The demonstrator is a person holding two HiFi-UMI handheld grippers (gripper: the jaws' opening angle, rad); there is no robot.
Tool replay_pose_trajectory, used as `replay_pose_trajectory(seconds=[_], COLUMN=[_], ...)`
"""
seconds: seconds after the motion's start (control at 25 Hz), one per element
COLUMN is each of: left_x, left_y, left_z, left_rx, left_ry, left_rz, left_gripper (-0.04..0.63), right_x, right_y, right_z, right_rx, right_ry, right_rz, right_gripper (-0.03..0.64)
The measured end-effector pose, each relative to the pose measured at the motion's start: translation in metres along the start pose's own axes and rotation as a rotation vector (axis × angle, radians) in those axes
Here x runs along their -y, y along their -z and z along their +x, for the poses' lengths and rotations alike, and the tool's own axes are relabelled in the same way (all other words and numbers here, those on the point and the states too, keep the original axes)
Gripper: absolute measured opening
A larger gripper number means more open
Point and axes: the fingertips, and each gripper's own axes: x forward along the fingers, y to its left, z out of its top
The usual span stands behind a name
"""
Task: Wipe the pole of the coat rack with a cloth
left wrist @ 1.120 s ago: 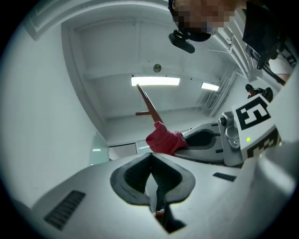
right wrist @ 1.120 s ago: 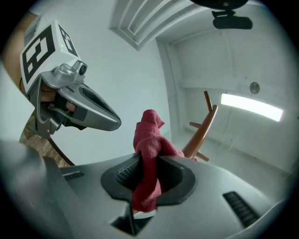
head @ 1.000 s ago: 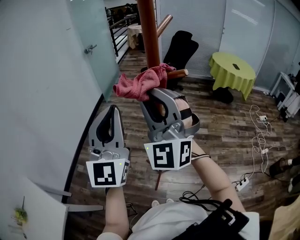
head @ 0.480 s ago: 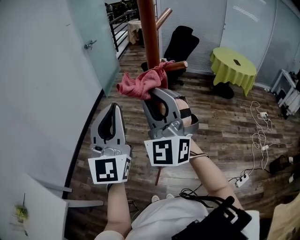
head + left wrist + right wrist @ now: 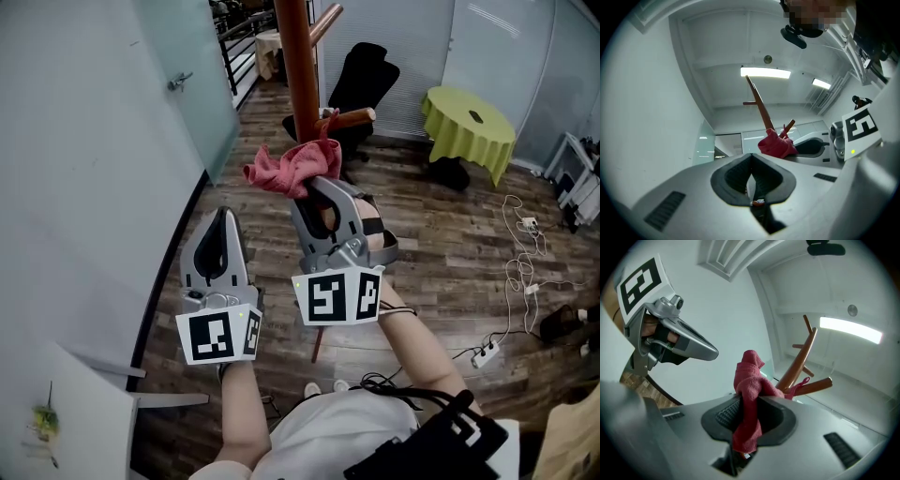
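The right gripper (image 5: 316,185) is clenched on a bunched red cloth (image 5: 284,169), which sits against the coat rack's pole (image 5: 298,66) just under a peg (image 5: 351,117), seemingly touching it. The left gripper (image 5: 223,218) is closed, empty, and hangs beside the right one. On an upward wipe the loose folds could snag the peg and pull free.

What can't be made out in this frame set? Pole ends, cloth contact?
- Top of the pole: cut off by the head view's upper edge.
- Lower pole: head view, hidden behind the cloth and the right gripper.
- Cloth-to-pole contact: the cloth overlaps the pole in the head and right gripper views, so touching or just in front is unclear.
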Motion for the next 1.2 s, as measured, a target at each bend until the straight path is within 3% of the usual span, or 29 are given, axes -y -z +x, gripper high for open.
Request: replay_pose_trajectory(seconds=[1.2], left_x=[0.010], left_y=[0.036], left_z=[-0.025], left_rx=[-0.138], left_ry=[-0.021], left_rz=[-0.025], left_gripper=[0.012], right_x=[-0.032], right_y=[0.046], right_z=[-0.021], right_rx=[-0.116], right_ry=[-0.071], right_rz=[0.056], right_gripper=[0.083])
